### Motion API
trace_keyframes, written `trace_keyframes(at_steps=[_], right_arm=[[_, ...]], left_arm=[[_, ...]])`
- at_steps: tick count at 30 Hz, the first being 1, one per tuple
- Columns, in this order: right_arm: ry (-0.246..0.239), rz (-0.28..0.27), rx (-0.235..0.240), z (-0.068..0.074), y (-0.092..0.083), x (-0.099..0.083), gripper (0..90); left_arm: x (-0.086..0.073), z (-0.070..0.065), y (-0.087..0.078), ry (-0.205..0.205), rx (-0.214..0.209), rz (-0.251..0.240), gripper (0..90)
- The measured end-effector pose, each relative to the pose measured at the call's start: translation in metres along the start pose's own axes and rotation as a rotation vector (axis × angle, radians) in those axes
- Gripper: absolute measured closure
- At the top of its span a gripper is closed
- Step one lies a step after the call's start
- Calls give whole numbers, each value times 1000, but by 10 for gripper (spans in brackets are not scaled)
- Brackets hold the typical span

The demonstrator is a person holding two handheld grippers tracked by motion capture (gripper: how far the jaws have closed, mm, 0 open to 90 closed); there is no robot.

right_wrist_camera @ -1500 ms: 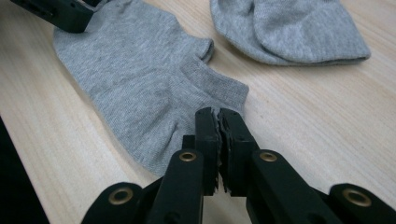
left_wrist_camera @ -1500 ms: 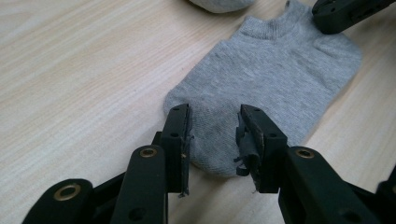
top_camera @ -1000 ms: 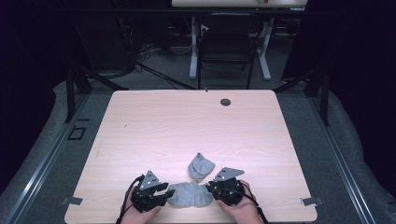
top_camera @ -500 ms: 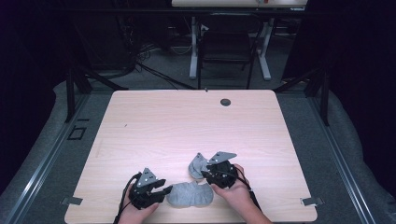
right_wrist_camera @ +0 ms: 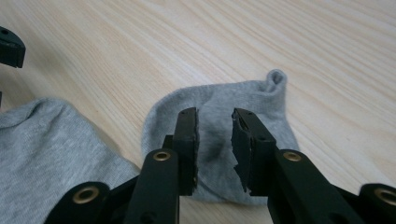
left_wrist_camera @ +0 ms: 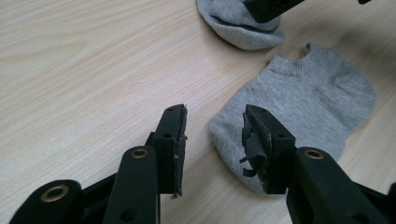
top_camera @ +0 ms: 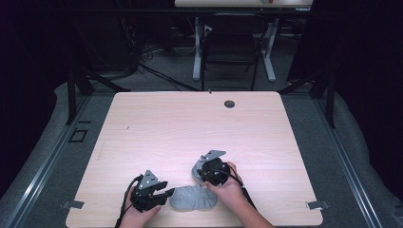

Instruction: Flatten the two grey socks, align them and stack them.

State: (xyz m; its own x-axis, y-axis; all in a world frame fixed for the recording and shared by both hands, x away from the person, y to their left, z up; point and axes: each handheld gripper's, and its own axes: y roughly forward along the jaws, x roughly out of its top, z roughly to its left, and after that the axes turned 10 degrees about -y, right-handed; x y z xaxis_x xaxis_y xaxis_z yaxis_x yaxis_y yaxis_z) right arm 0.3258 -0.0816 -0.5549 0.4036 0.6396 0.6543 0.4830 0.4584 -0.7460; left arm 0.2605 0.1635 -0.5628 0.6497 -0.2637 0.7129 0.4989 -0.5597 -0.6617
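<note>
- Right now your right gripper [right_wrist_camera: 214, 140] hangs over the smaller grey sock [right_wrist_camera: 219, 121], jaws parted with nothing pinched between them; they have just been opening.
- Your left gripper [left_wrist_camera: 212, 140] sits low at the toe end of the larger grey sock [left_wrist_camera: 299, 107], jaws standing wide, one over bare wood and one over the fabric edge, gripping nothing.
- From above, the larger sock [top_camera: 194, 198] lies flat near the counter's front edge, between your two hands, its long axis running left to right along that edge.
- The smaller sock [top_camera: 197, 172] lies just behind it, mostly under your right gripper [top_camera: 212, 170]; which way it points you cannot tell from above.
- Beyond them the counter [top_camera: 190, 123] is pale wood grain with a dark round hole [top_camera: 229, 103] near its far edge.
- Around it: grey floor, a second desk's white legs [top_camera: 196, 47], a dark chair [top_camera: 229, 47], and cables [top_camera: 142, 66] in a dim room.
</note>
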Motion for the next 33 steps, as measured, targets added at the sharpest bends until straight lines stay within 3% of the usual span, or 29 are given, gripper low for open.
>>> trace_keyframes(at_steps=[7,19,26,33], right_arm=[[-23,45,-17,4,10,0,725],[13,52,-30,3,14,1,860],[49,38,-35,3,11,5,882],[111,-18,-11,5,7,10,885]], left_arm=[[0,-1,1,-3,1,-6,591],[0,-1,2,-4,3,-9,587],[1,0,2,0,6,-11,587],[4,-1,4,-5,10,-18,581]])
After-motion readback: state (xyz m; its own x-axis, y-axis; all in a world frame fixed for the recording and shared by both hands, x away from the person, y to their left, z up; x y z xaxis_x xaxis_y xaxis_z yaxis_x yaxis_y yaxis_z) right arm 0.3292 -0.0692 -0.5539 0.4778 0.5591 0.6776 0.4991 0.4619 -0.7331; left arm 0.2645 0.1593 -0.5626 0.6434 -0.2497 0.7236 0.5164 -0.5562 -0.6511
